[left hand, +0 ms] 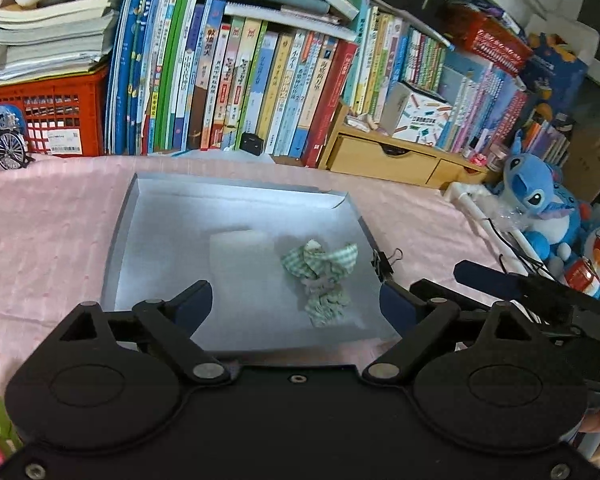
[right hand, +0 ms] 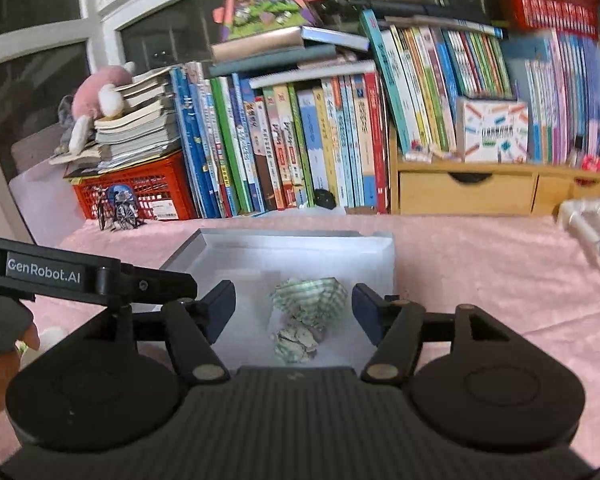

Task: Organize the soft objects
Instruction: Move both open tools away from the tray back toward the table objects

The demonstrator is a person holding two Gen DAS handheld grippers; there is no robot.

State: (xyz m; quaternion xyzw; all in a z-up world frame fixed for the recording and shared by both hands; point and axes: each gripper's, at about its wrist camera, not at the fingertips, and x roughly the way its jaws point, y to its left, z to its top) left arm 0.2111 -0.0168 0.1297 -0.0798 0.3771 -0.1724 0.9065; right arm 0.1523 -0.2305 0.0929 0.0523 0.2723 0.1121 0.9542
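Observation:
A shallow grey tray point(left hand: 159, 216) lies on the pink cloth point(left hand: 39, 232). In it lie a crumpled green-and-white checked fabric bow point(left hand: 320, 264), a smaller green fabric piece point(left hand: 326, 306) in front of it, and a pale flat pad point(left hand: 239, 246). My left gripper point(left hand: 295, 300) is open and empty, hovering over the tray's near edge. My right gripper point(right hand: 293, 308) is open and empty, with the bow point(right hand: 310, 294) and the smaller piece point(right hand: 295, 342) between its fingers' line of sight in the tray point(right hand: 380, 248).
A wall of upright books point(left hand: 239, 80), a red crate point(left hand: 59, 116), and a wooden drawer unit point(left hand: 384, 156) stand behind the tray. A blue plush toy point(left hand: 536, 196) sits at right. A binder clip point(left hand: 386, 262) sits at the tray's right edge. A small bicycle model point(left hand: 5, 144) stands at left.

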